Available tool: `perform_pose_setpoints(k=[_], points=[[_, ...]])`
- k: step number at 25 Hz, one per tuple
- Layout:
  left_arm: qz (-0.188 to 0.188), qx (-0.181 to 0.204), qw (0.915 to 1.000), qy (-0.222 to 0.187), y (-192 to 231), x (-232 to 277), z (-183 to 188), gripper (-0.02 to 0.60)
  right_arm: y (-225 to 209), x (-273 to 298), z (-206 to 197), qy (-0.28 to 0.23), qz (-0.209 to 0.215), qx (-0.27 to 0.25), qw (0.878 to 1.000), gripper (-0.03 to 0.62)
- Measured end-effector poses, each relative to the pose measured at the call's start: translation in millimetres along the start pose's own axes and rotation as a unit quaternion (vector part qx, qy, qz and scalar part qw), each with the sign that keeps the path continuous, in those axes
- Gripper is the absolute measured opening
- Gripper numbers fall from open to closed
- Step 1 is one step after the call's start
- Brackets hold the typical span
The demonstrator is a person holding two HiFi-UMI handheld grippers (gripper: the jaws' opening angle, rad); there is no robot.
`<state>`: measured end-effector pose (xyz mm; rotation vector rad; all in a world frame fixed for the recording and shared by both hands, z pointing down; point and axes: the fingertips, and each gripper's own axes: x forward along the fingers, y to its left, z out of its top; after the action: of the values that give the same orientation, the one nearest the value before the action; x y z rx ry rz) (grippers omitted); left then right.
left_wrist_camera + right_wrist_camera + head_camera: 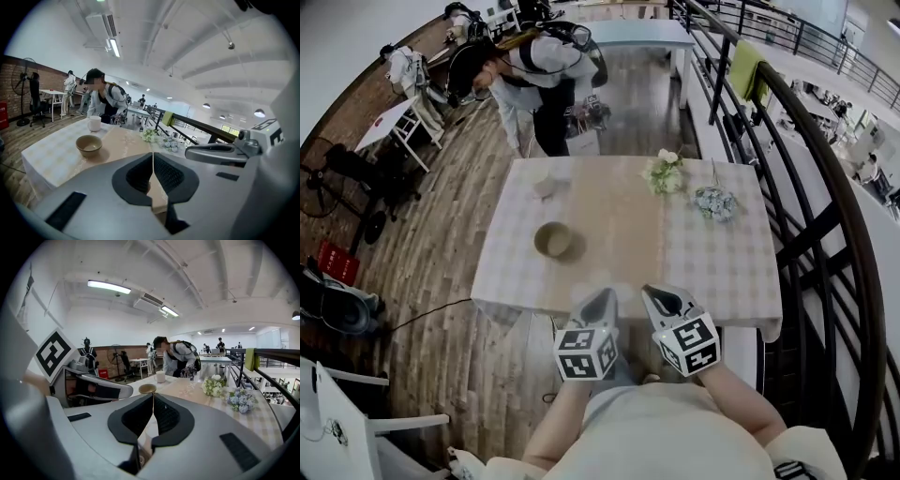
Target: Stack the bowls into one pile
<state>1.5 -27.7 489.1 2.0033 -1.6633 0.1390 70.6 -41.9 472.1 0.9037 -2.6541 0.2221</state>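
Observation:
One tan bowl stands upright on the left half of the checked tablecloth, beside the beige runner. It also shows in the left gripper view and the right gripper view. I see no second bowl. My left gripper and right gripper hang side by side over the table's near edge, well short of the bowl. The left gripper's jaws meet with nothing between them. The same goes for the right gripper.
A white cup stands beyond the bowl at the far left. White flowers and blue flowers lie at the far right. A person bends over the far edge. A dark railing runs along the right.

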Motion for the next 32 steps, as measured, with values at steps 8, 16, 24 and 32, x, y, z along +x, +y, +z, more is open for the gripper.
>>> perform_pose_setpoints(k=[8, 16, 24, 32], points=[[-0.021, 0.014, 0.9997, -0.001, -38.9, -14.8, -18.5, 0.009, -4.9, -41.4, -11.5, -0.015, -0.017, 0.007, 1.000, 0.002], [-0.037, 0.018, 0.9991, -0.007, -66.1, -31.5, -30.0, 0.009, 2.1, -76.1, -16.2, -0.032, -0.027, 0.013, 0.999, 0.000], [-0.043, 0.018, 0.9989, -0.006, -78.5, -33.3, -40.1, 0.009, -1.2, -88.5, -23.5, -0.035, -0.033, 0.018, 0.999, 0.000], [-0.041, 0.018, 0.9989, -0.009, -78.2, -35.3, -35.3, 0.009, -3.5, -91.0, -19.3, -0.048, -0.035, 0.029, 0.998, -0.002]])
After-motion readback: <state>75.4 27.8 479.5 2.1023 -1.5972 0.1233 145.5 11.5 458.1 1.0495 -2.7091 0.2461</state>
